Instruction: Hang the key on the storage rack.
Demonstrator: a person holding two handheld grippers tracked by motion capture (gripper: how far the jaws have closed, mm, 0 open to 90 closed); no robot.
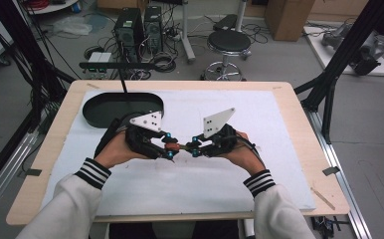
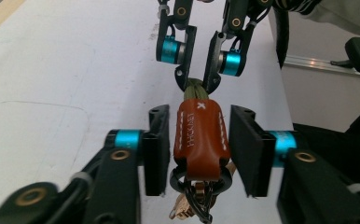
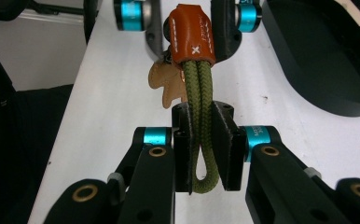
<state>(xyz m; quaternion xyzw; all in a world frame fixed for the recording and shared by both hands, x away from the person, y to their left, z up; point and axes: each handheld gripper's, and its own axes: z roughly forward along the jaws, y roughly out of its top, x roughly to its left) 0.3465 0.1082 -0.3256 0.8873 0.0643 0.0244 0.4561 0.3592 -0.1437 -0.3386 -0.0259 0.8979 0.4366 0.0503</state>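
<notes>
A key strap [image 1: 181, 147] hangs just above the white mat between my two grippers. It has a brown leather sleeve [image 2: 200, 135], a doubled green cord [image 3: 200, 107], a black ring [image 2: 201, 184] and a tan tag [image 3: 166, 86]. My right gripper [image 3: 201, 121] is shut on the cord's loop end. My left gripper [image 2: 199, 121] has its pads on either side of the leather sleeve, with slim gaps still showing, so it stands open around it. In the high view the left gripper [image 1: 170, 148] and the right gripper [image 1: 195, 148] meet tip to tip at the table's middle.
A black oval tray [image 1: 123, 107] lies on the mat at the back left, just behind the left hand. The white mat [image 1: 190, 184] covers most of the wooden table [image 1: 299, 129]. A stool and computer cases stand on the floor beyond the far edge.
</notes>
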